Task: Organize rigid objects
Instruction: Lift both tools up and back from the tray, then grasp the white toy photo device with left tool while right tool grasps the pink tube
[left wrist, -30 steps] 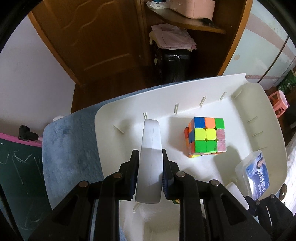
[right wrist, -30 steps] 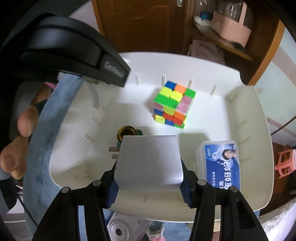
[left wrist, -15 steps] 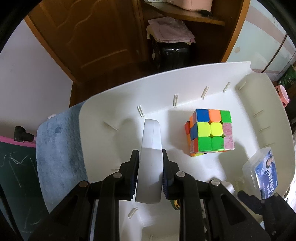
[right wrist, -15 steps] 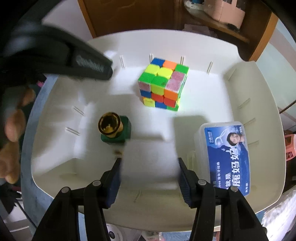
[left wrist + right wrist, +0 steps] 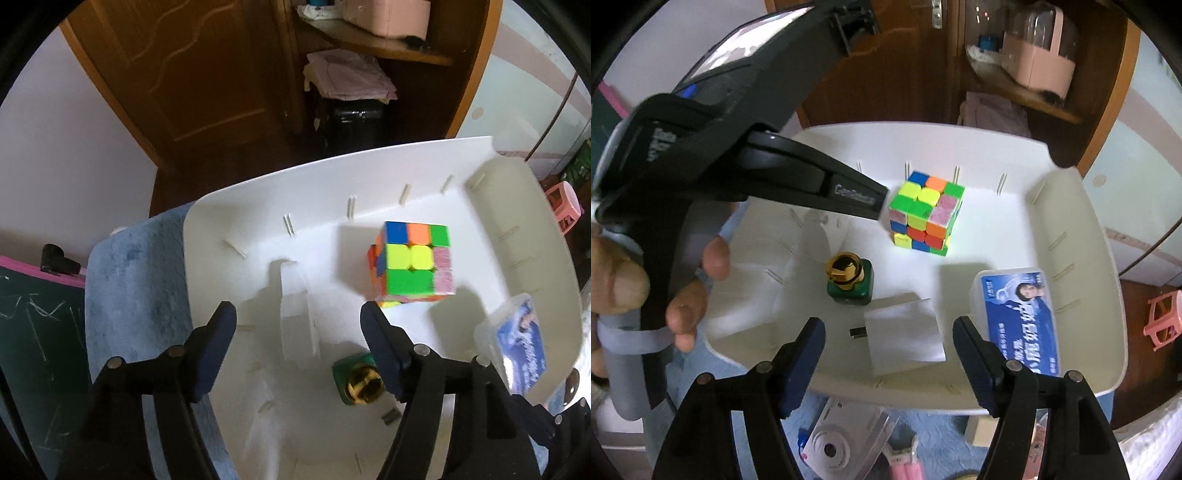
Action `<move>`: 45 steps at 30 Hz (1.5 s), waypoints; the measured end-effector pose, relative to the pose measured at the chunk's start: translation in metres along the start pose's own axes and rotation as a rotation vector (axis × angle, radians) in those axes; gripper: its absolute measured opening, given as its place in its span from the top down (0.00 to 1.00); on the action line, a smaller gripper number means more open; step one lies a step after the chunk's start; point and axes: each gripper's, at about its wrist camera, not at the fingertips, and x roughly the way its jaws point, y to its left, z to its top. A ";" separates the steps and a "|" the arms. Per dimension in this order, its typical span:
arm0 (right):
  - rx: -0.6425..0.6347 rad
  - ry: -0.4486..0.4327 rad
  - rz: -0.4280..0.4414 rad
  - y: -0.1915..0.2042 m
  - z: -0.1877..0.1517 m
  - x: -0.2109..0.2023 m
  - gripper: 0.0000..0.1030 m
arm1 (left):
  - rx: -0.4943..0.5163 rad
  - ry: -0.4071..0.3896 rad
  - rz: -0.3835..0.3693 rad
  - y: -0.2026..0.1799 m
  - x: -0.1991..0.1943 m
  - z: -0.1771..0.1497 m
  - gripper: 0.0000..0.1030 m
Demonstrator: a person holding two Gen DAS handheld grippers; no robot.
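Note:
A white bin [image 5: 258, 221] [image 5: 1082, 236] holds a colourful puzzle cube [image 5: 413, 266] [image 5: 927, 214], a green bottle with a gold cap [image 5: 360, 380] [image 5: 849, 277], a clear box with a blue label [image 5: 517, 347] [image 5: 1019, 317] and two white flat blocks. One white block [image 5: 297, 321] lies blurred below my open left gripper [image 5: 297, 332]. The other white block [image 5: 903, 332] lies in the bin between the jaws of my open right gripper [image 5: 888, 339]. A small dark piece [image 5: 857, 332] lies beside it.
The bin rests on a blue fluffy cloth [image 5: 136, 295]. A white camera [image 5: 838, 443] and pink items [image 5: 905, 465] lie in front of the bin. A dark chalkboard [image 5: 33, 339] is at left. A wooden door [image 5: 184, 74] and shelf stand behind.
Both grippers opened and let go of their white blocks, which dropped into the bin. The left gripper moved in over the bin.

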 end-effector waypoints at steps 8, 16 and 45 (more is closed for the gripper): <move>-0.058 -0.076 -0.003 0.008 -0.020 -0.053 0.30 | 0.010 -0.061 -0.016 -0.004 -0.058 -0.023 0.24; -0.088 -0.118 0.004 0.009 -0.055 -0.109 0.30 | -0.038 -0.148 -0.061 -0.004 -0.141 -0.056 0.19; -0.005 -0.200 0.020 -0.059 -0.159 -0.210 0.30 | -0.181 -0.165 -0.034 -0.021 -0.222 -0.189 0.02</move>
